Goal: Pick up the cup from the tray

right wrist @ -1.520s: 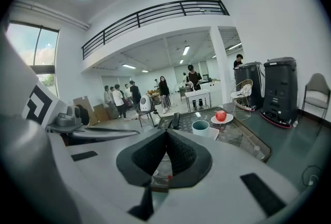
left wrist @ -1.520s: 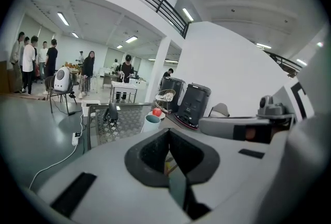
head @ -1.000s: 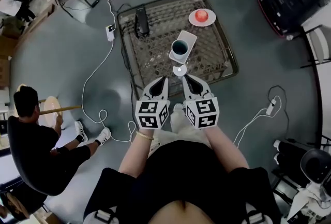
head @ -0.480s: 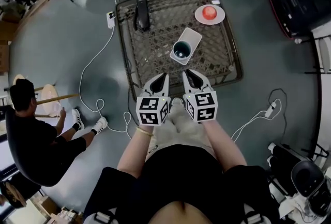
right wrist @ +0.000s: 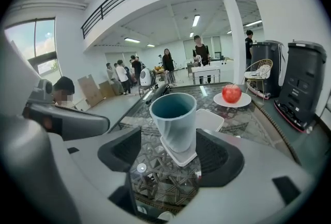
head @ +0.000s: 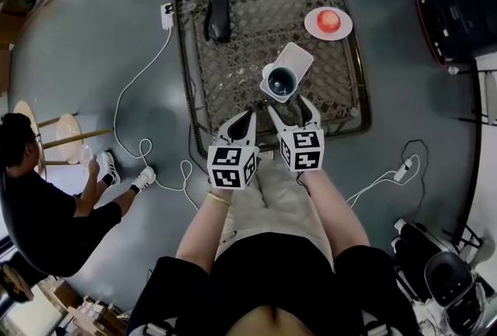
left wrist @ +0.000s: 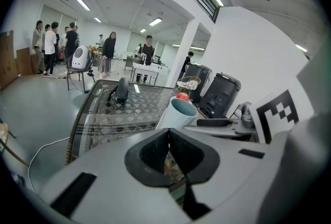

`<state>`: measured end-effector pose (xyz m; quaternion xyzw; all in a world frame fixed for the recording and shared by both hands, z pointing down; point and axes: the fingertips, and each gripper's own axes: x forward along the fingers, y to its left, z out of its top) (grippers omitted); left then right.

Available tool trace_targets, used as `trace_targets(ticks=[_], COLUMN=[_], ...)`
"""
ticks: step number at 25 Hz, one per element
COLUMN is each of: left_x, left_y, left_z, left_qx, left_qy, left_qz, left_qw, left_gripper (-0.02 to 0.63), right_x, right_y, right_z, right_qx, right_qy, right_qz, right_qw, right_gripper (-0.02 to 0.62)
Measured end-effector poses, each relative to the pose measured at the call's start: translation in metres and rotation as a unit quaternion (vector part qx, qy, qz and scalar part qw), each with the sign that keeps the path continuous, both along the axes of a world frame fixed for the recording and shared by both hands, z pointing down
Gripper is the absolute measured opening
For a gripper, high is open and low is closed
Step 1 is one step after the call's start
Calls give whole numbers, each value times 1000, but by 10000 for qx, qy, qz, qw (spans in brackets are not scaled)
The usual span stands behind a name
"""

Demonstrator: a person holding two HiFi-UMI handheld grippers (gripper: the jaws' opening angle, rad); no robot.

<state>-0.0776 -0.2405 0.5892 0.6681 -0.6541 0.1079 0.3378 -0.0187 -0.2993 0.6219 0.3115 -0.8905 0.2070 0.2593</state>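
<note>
My R gripper (head: pixel 288 104), jaws just opened wide, straddles the blue cup (head: pixel 281 82) w/o touching it. The cup stands on the white tray's (head: pixel 298 55) 6 o'clock end. L gripper (head: pixel 245 119) is clenched, empty.

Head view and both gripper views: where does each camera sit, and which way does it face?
Head view: on the person's head, facing steeply down at the table; forearms, legs, left gripper and right gripper show.
Left gripper view: on the left gripper, facing along its shut jaws across the table; the right gripper's marker cube shows.
Right gripper view: on the right gripper, facing the cup on its tray between its jaws, which have just been opening, pads off it.
Shared: all three show the cup and the apple.
</note>
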Motion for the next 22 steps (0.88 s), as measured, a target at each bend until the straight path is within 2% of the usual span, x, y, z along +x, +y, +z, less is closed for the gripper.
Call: trace_targets(ticks=[6,12,22], left_x=[-8,-10,-4], left_y=[3,8,25], left_z=[17,31,45], left_qx=[-199,-345,-527], left_qy=[6,15,24], left_qz=[29,69,278], left_qw=[9998,9994,9982], left_gripper=[9,9,9], right_x=[-20,-35,-42], right_y=[-26,-40,-48], right_z=[22,41,52], right_qx=[161,272,414], right_qy=[21,191,310], right_qz=[-47,-228,-149], right_qw=[9999,9992,9986], right_gripper=[356,362,360])
